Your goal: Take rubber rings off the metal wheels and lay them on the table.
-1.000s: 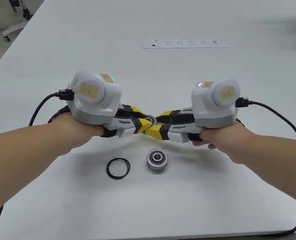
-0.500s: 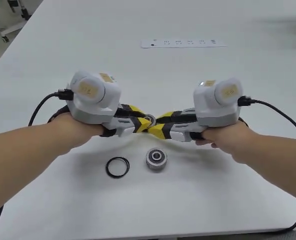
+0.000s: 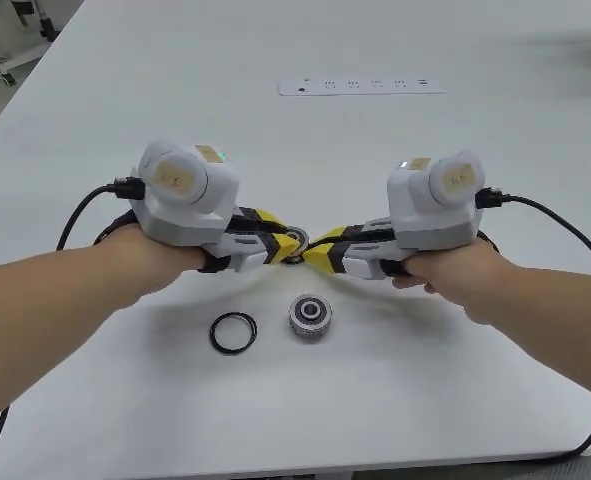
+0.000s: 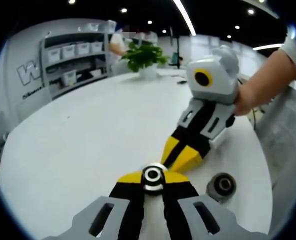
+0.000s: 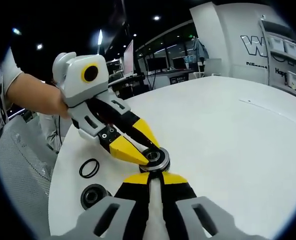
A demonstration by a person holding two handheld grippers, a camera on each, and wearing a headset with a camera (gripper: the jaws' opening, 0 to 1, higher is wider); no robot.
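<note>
A small metal wheel [image 4: 153,174] with a dark rubber ring around it hangs above the table, and my left gripper [image 4: 153,180] is shut on it. My right gripper [image 5: 150,176] faces it, jaws together, tips against the wheel's [image 5: 156,158] near rim; I cannot tell if they pinch the ring. In the head view the left gripper [image 3: 287,243] and right gripper [image 3: 313,257] meet at the middle. On the table below lie a loose black rubber ring [image 3: 233,332] and a second wheel [image 3: 310,314].
A white power strip [image 3: 360,87] lies at the far side of the white table [image 3: 455,380]. Black cables [image 3: 75,225] trail from both grippers toward the near edge. A potted plant [image 4: 143,56] and shelves stand beyond the table.
The right gripper has drawn back slightly to the right, so the two sets of jaws overlap less. The ring and wheel on the table have not moved.
</note>
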